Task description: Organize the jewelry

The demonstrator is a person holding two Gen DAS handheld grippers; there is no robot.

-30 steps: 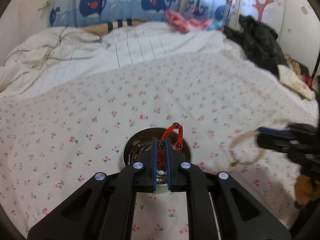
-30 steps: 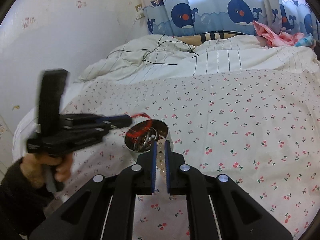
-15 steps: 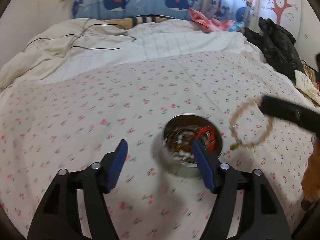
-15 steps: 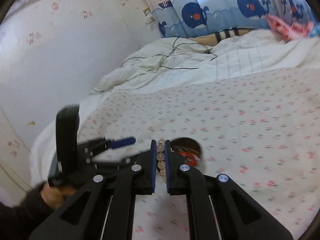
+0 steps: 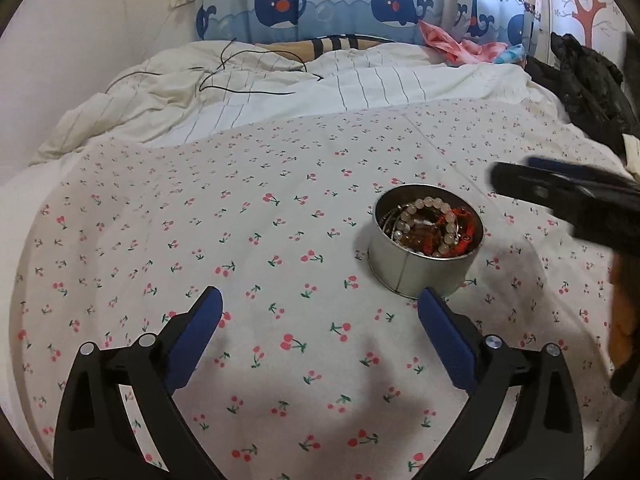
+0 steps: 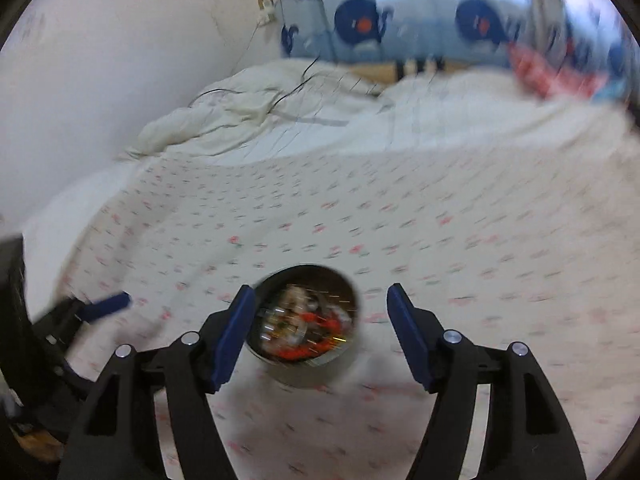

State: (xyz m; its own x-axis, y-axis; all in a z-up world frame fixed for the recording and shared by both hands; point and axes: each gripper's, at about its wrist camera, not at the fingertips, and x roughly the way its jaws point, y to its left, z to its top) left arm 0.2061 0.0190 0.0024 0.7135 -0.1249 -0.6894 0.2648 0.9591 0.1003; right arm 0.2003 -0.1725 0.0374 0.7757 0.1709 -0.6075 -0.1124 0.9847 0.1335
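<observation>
A bed with a cherry-print sheet [image 5: 280, 240] fills both views; a rumpled white quilt [image 5: 280, 92] lies at its far end beneath a whale-patterned curtain [image 5: 340, 4], and a black garment [image 5: 588, 84] lies at the far right edge. On the sheet stands a round metal tin [image 5: 424, 268], upright and uncovered. Inside it you see a pale bead bracelet [image 5: 436, 208] resting on top of a red cord bracelet [image 5: 464, 236] and other pieces too tangled to tell apart. Your left gripper [image 5: 318, 312] is spread wide and holds nothing; it hovers over bare sheet, with the tin just beyond its right finger. Your right gripper [image 6: 320, 304] is likewise wide open and empty, positioned above the tin [image 6: 304, 320], which appears between its fingers; this view is motion-blurred, so the contents show only as red and pale streaks. In the left wrist view the right gripper [image 5: 560, 196] appears as a dark blur to the right of the tin.
</observation>
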